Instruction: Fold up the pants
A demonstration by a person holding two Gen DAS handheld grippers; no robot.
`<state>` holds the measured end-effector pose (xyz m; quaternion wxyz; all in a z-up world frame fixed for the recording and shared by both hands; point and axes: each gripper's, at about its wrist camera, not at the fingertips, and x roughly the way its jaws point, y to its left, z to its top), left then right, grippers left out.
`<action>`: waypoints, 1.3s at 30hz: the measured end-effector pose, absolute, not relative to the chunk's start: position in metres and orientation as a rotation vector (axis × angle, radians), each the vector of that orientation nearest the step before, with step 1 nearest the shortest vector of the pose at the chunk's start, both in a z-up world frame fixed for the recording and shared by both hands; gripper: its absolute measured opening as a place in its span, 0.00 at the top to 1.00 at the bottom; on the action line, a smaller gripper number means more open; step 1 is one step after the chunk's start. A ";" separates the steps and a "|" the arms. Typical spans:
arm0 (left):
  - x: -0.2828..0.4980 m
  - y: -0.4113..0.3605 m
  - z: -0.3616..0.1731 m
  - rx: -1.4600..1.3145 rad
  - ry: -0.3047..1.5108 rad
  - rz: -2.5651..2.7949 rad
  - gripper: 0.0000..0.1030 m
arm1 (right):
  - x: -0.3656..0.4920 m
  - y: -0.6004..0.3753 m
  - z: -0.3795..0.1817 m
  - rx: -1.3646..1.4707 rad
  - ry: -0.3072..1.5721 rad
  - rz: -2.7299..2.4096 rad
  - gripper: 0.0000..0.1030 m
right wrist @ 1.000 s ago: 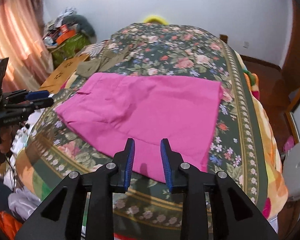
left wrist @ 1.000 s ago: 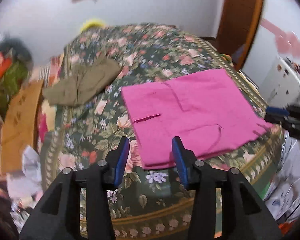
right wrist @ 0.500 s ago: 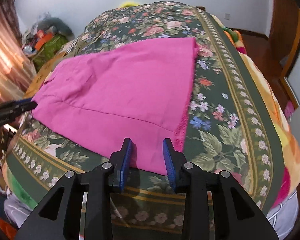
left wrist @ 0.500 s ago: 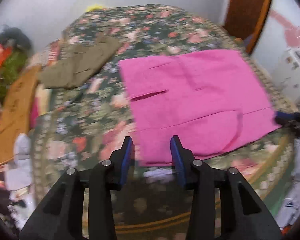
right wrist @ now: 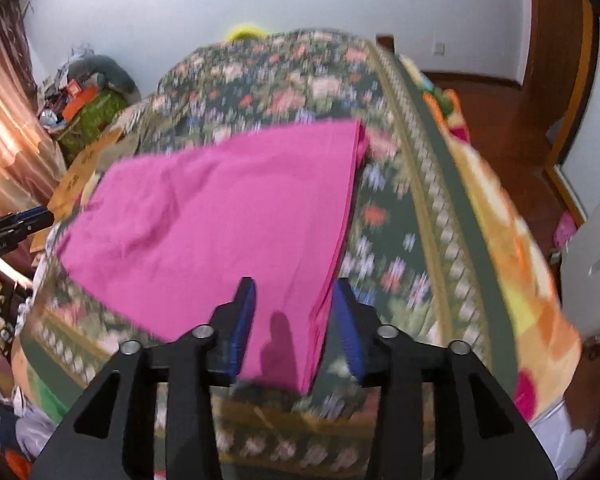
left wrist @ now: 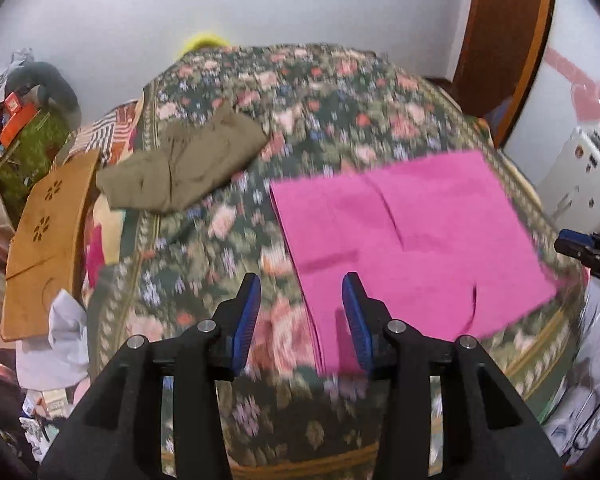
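Observation:
Pink pants point(left wrist: 412, 236) lie flat on a floral bedspread point(left wrist: 308, 92); they also show in the right wrist view point(right wrist: 220, 216). My left gripper point(left wrist: 300, 316) is open, with the pants' near left corner between its blue pads. My right gripper point(right wrist: 294, 320) is open, with the pants' near right corner between its pads. Neither is closed on the cloth. The right gripper shows at the right edge of the left wrist view point(left wrist: 588, 252), and the left gripper at the left edge of the right wrist view point(right wrist: 16, 224).
Olive-brown pants point(left wrist: 184, 164) lie crumpled at the far left of the bed. A wooden board point(left wrist: 44, 240) and clutter sit left of the bed. A white appliance point(left wrist: 580, 188) and a wooden door point(left wrist: 500, 32) stand at the right.
Both grippers have moved in over the near corners of the pink pants and opened wider. The views are blurred from motion. The pants lie as before.

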<state>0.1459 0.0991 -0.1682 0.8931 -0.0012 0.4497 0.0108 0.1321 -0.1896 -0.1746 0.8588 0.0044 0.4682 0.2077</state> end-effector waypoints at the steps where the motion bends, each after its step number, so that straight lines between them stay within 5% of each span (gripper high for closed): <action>1: 0.155 0.101 -0.164 -0.003 0.924 0.028 0.57 | 0.136 -0.190 -0.172 0.008 0.969 0.432 0.62; 8: 0.201 0.099 -0.156 0.001 0.907 0.012 0.43 | 0.181 -0.187 -0.163 -0.015 0.933 0.413 0.62; 23: 0.277 0.119 -0.221 -0.064 1.035 -0.017 0.39 | 0.298 -0.168 -0.223 -0.032 0.980 0.380 0.62; 29: 0.277 0.110 -0.244 -0.050 1.072 -0.018 0.68 | 0.305 -0.158 -0.237 -0.034 0.978 0.432 0.62; 32: 0.268 0.101 -0.241 0.000 1.043 -0.055 0.82 | 0.305 -0.157 -0.238 -0.036 0.964 0.450 0.74; 35: 0.260 0.092 -0.241 0.081 1.021 -0.040 0.85 | 0.304 -0.153 -0.237 -0.093 0.935 0.438 0.91; 39: 0.261 0.099 -0.247 0.111 1.031 0.031 0.92 | 0.307 -0.149 -0.241 -0.127 0.945 0.431 0.94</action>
